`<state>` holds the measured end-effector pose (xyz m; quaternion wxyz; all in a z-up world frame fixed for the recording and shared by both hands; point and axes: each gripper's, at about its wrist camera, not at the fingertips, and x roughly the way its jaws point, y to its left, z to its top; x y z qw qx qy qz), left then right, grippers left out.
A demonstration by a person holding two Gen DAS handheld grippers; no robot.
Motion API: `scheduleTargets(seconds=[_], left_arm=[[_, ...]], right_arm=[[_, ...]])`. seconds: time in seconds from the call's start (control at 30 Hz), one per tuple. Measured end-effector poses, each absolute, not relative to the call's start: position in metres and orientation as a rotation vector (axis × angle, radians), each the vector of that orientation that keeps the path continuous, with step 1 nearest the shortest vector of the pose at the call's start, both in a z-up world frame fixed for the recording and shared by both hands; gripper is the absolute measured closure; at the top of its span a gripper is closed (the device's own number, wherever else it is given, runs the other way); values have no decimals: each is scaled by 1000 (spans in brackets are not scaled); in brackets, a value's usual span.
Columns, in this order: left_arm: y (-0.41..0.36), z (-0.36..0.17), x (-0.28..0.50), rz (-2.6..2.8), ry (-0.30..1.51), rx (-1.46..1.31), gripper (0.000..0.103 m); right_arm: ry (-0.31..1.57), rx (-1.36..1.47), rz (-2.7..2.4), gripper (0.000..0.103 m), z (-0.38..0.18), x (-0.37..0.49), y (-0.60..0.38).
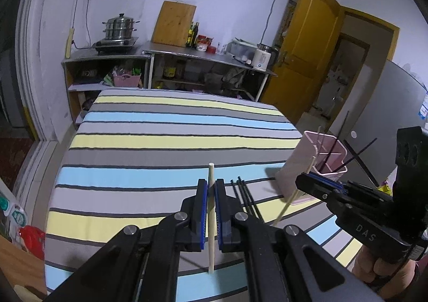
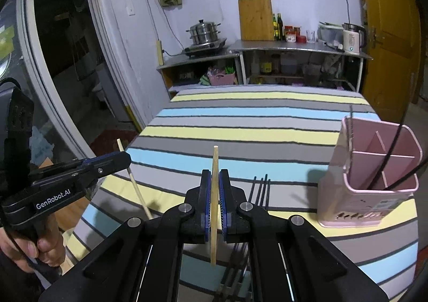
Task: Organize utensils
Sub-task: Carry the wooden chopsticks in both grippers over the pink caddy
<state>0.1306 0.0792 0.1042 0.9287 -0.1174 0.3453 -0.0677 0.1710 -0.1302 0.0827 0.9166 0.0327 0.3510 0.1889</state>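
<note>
Left wrist view shows the left gripper pinching a pale wooden chopstick upright between its blue pads, one end poking above the jaws and the rest hanging below, clear of the striped cloth on the desk. Right wrist view shows the same on the other side: the right gripper pressed onto a second wooden chopstick, long axis near vertical, top leaning slightly.

Off to the right stands the pink utensil holder, divided into compartments, with thin black chopsticks already leaning in it. More black chopsticks lie flat on the cloth just ahead of the grippers, pointing away toward the far edge.

What worries me is that each stick is gripped near its upper part, so the long lower end could swing or slip through the pads. If a tip catches the holder's rim or a divider, I'd guess the light holder could tip or slide. With both hands heading for one opening, the sticks could also clash.
</note>
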Motion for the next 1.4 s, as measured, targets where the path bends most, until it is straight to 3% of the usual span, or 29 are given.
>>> scheduleTargets(seconds=[0.4,0.9,1.4], left_arm=[[51,127,134,-213,697,-232,98],[-42,151,175,-399,709,-209,98],[-84,204,224,-456,598,-236,98]], right_arm=[[670,85,345,97,101,148,-161],[590,202,144,97,129,130,-267],[443,246,49,97,183,141,-322]])
